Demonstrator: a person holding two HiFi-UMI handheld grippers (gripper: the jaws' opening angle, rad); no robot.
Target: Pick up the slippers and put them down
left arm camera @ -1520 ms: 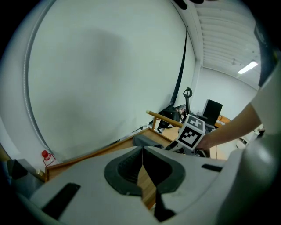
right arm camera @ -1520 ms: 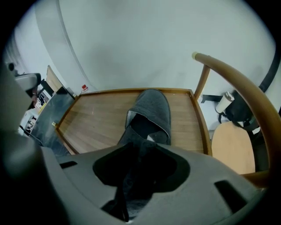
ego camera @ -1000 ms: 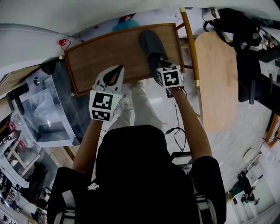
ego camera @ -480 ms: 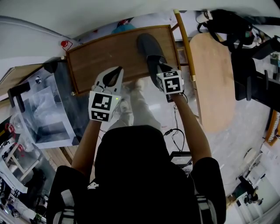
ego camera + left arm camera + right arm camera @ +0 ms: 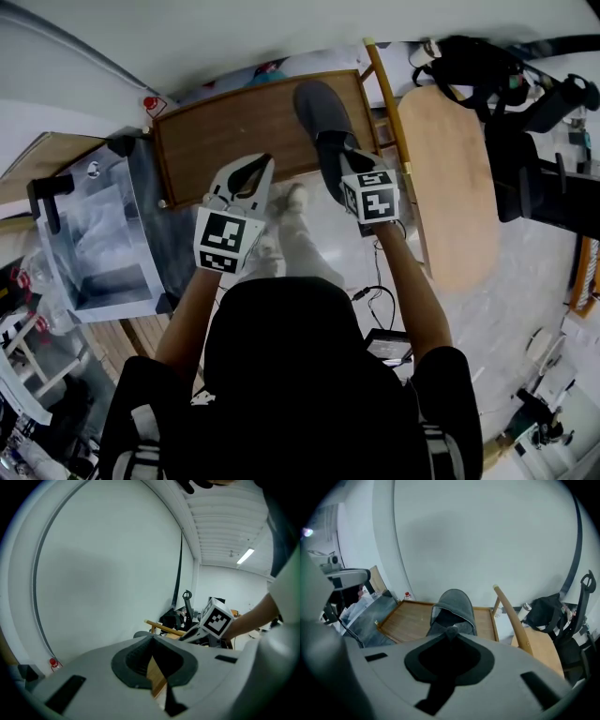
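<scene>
Currently held: one grey slipper (image 5: 322,117), its heel end pinched in the right gripper (image 5: 337,167).
Right gripper jaws: narrow, just been closing, with the heel rim between the pads.
Slipper position: reaches forward from that gripper, toe at the far end, over the right part of the wooden table (image 5: 234,127); whether the sole touches the wood cannot be told.
Left gripper (image 5: 264,161): tips together, nothing between them, left of the slipper and apart from it.

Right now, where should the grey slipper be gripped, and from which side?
Probably the open heel rim of the slipper, coming from behind the heel: its toe points away over the wooden tray, and the domed upper looks bulky. The right gripper, fingers just closing further, pinches there.
</scene>
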